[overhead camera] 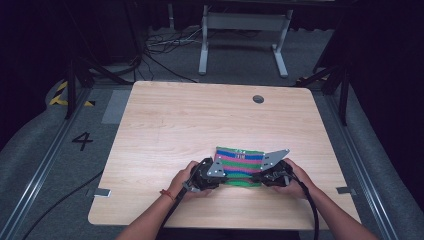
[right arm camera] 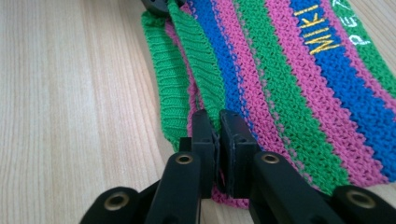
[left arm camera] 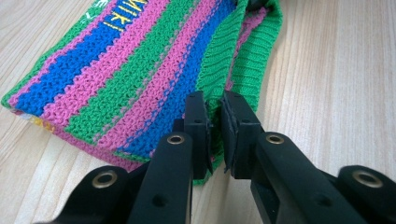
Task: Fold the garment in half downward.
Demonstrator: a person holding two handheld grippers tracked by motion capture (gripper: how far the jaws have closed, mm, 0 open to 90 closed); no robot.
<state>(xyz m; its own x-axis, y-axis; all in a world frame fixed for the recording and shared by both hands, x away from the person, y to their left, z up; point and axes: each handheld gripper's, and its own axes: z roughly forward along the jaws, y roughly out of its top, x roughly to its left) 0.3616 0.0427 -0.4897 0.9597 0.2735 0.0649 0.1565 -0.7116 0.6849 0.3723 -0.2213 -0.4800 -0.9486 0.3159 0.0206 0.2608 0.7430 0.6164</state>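
Observation:
A knitted cloth (overhead camera: 239, 161) with green, pink and blue stripes lies folded on the wooden table (overhead camera: 200, 125), near its front edge. Yellow letters run along one blue stripe (right arm camera: 322, 32). My left gripper (overhead camera: 220, 176) is shut on the cloth's green ribbed hem (left arm camera: 219, 56) at the near left corner, its jaws (left arm camera: 215, 122) pinching the top layer. At the near right corner my right gripper (overhead camera: 260, 176) is shut on the same hem (right arm camera: 198, 51), seen close up (right arm camera: 218, 136). The hem's top layer is lifted slightly off the layer below.
A round cable hole (overhead camera: 258, 99) sits near the table's far edge. Bare wood extends left, right and behind the cloth. Beyond the table stand a white frame (overhead camera: 243, 37) and loose cables (overhead camera: 160, 47) on the grey floor.

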